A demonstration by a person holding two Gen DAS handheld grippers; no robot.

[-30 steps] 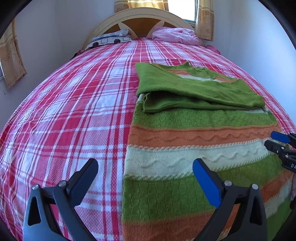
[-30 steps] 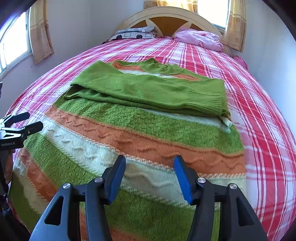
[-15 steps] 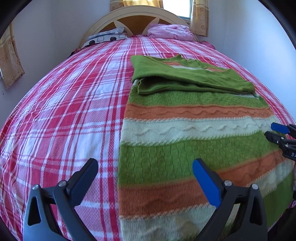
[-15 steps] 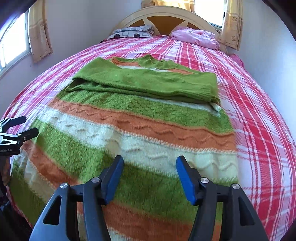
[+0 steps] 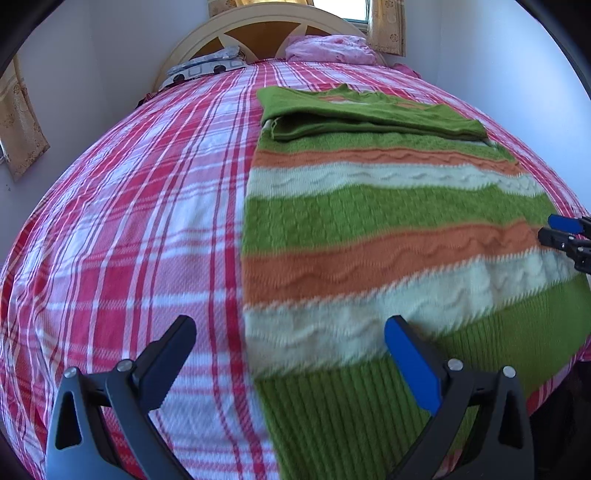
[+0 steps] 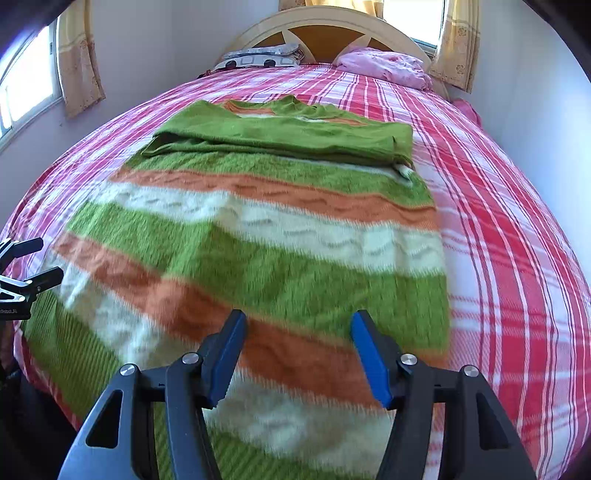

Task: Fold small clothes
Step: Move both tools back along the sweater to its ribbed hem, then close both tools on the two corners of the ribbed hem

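A knitted sweater (image 5: 369,206) with green, orange and cream stripes lies flat on the bed, its green sleeves (image 5: 362,114) folded across the chest at the far end. It also shows in the right wrist view (image 6: 258,236). My left gripper (image 5: 288,347) is open and empty above the sweater's near left hem. My right gripper (image 6: 297,343) is open and empty above the near right part of the sweater. Each gripper shows at the edge of the other's view: the right gripper (image 5: 565,236) and the left gripper (image 6: 22,273).
The bed has a red, pink and white plaid sheet (image 5: 129,221). A patterned pillow (image 5: 207,66) and a pink bundle (image 5: 328,48) lie by the wooden headboard (image 6: 325,33). Walls and curtained windows close in on both sides.
Both grippers have pulled back toward the foot of the bed, so the sweater's ribbed green hem has come into view. The sweater has not moved. Both grippers stay open.
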